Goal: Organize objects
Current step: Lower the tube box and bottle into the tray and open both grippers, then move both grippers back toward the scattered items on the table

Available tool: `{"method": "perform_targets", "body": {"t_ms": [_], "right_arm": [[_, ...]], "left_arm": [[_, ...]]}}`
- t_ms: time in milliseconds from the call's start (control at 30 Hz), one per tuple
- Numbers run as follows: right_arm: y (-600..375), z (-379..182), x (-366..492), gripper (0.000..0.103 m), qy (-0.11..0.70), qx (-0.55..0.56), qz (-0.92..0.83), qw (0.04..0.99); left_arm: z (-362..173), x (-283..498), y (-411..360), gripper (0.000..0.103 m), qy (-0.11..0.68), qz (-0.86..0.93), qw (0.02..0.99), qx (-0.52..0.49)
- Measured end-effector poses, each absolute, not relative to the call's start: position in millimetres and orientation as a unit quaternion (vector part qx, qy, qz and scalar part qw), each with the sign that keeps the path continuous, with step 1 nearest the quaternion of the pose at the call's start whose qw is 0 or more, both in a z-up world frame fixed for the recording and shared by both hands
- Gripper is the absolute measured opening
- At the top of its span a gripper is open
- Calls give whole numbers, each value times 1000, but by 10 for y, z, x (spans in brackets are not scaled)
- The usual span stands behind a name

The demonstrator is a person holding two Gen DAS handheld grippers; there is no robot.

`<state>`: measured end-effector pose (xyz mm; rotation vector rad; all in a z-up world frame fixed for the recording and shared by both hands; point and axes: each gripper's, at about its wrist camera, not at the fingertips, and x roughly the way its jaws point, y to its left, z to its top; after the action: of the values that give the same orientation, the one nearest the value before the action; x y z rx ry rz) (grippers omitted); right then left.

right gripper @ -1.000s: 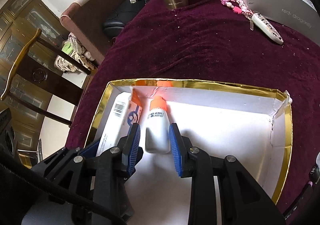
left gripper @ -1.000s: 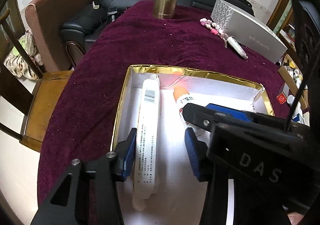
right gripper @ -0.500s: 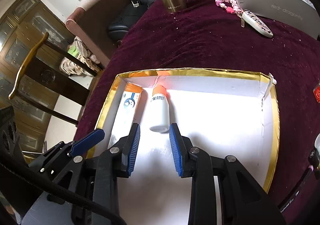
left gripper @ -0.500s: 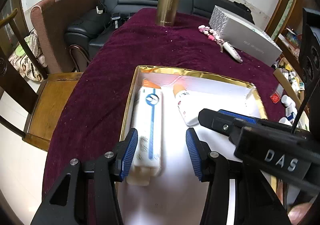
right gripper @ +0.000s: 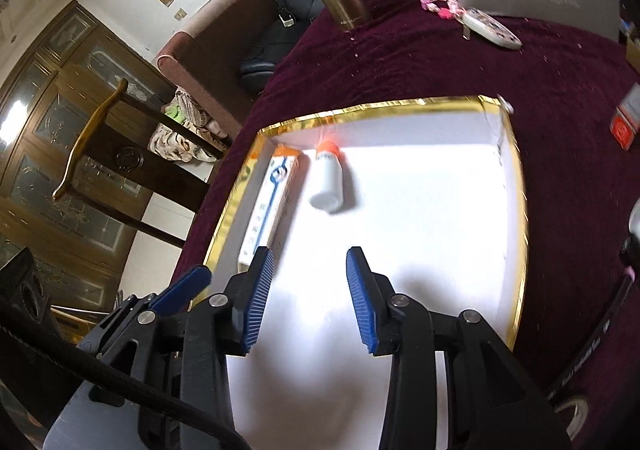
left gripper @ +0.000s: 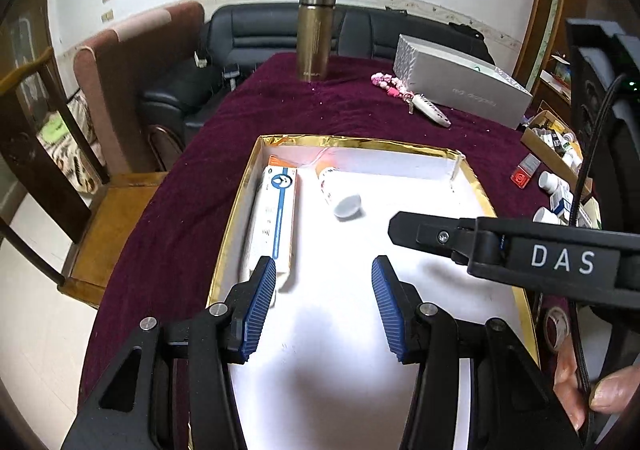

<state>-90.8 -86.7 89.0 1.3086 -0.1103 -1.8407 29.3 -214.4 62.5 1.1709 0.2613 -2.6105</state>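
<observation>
Blue-padded left tongs [left gripper: 323,304] and right tongs [right gripper: 308,296] tilt down over the tray [left gripper: 234,210], spread and empty, the right opening; carton [left gripper: 276,218] and bottle [right gripper: 328,182] lie lengthwise, orange ends away.

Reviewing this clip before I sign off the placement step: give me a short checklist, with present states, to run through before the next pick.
1. Long carton lies flat in the gold-rimmed box, along its left wall: ok.
2. White bottle lies on its side beside the carton, orange cap toward the far wall: ok.
3. Left tool empty, nothing between the pads: ok.
4. Right tool opening, nothing between the pads: ok.
5. Bottle at rest, not rolling: cannot tell.
6. Small bottles remain outside the box: not ok.
</observation>
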Motion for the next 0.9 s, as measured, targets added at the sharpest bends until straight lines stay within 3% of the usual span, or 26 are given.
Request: {"method": "perform_targets", "body": {"t_ms": [367,900], "right_arm": [[-302,953,-616,38,-46,483,-760,432],[531,1126,-408,44,-47,424,-810,402]], "left_arm": [[576,541,-1807,44,72,-912,144,377],[402,223,-1855,44,88,-907,178,370]]}}
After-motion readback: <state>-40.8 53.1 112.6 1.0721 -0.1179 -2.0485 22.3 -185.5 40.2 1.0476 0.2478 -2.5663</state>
